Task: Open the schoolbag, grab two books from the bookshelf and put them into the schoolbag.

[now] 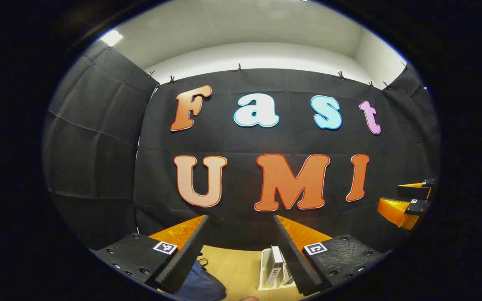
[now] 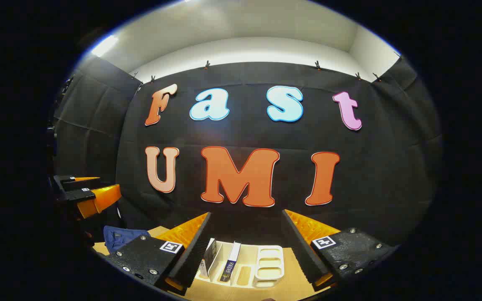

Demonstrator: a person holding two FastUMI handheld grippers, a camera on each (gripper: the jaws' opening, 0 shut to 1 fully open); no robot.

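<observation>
A dark blue schoolbag lies on the wooden table, low between my left gripper's open fingers; it also peeks out at the left as the schoolbag. A white bookshelf rack stands on the table with two upright books in it, seen between my right gripper's open fingers. The same rack holds a book beside my left gripper's right finger. Both grippers hang above the table, holding nothing. The other gripper shows far right, and the left one far left.
The black cloth wall closes off the back and sides just behind the table. The table edge runs along that wall. A bit of a hand shows at the bottom edge.
</observation>
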